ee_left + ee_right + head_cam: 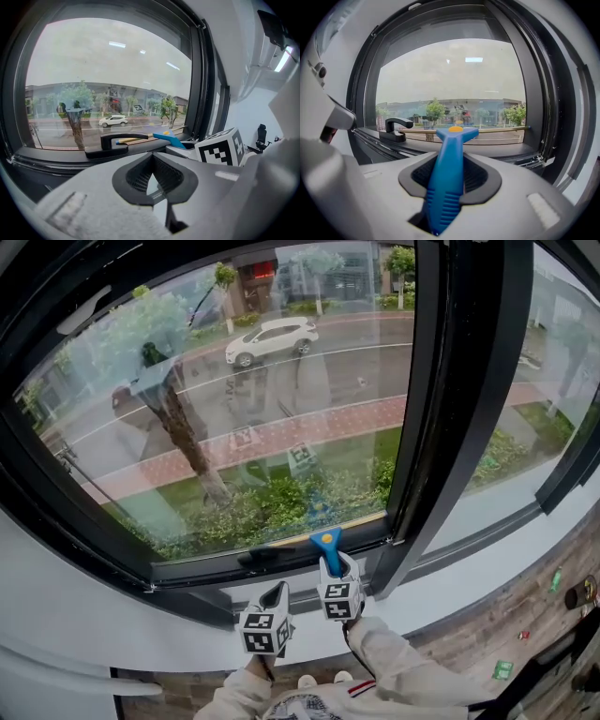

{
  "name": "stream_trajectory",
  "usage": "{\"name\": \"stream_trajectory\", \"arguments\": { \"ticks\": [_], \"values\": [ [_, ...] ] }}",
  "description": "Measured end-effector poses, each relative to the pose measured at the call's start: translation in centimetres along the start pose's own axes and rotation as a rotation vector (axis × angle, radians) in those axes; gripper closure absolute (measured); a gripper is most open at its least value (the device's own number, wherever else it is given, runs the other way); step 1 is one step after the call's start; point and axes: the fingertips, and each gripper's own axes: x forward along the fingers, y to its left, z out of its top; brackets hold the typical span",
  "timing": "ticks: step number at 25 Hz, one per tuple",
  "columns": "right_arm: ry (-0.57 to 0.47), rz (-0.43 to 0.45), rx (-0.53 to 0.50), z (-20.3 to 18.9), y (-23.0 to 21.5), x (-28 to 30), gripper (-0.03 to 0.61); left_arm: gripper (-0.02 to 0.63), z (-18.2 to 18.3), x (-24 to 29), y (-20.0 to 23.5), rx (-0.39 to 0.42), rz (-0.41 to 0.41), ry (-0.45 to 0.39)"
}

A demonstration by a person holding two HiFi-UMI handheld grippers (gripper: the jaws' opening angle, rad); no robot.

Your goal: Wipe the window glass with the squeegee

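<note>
We hold the squeegee (447, 178) in the right gripper (449, 174), whose jaws are clamped on the blue handle about midway along its length. The left gripper (152, 180) has its jaws together with nothing between them. In the head view it sits at lower centre, just left of the right gripper and clear of the work.

The squeegee head is at the lower centre of the head view. Its pale blade runs along the bottom edge of the window glass (262, 409), just above the lower frame. We cannot confirm whether the blade presses on the glass or rests against the frame. The black window handle (272, 556) lies just left of the squeegee head.

We judge the step in hand to be the wiping pass itself, with the blade at the bottom limit of the pane. The next move calls for carrying the blade up to an upper strip of the glass. Seat the full blade edge flat and keep even pressure. Keep the blade clear of the window handle.
</note>
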Motion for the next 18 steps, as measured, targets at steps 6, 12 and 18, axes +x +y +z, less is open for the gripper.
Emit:
{"name": "stream_trajectory", "arguments": {
  "ticks": [6,12,18],
  "values": [
    [-0.058,-0.014,-0.04,2.1,0.0,-0.8,0.442,0.614,-0.5,-1.0,-0.2,-0.005,0.03,0.0],
    [-0.138,0.01,-0.006,6.3,0.7,-2.5,0.442,0.614,-0.5,-2.7,0.5,-0.005,0.072,-0.029],
    [-0.161,0.035,0.007,9.9,1.9,-5.1,0.442,0.614,1.3,-5.4,3.5,-0.005,0.142,-0.094]
  ]
}}
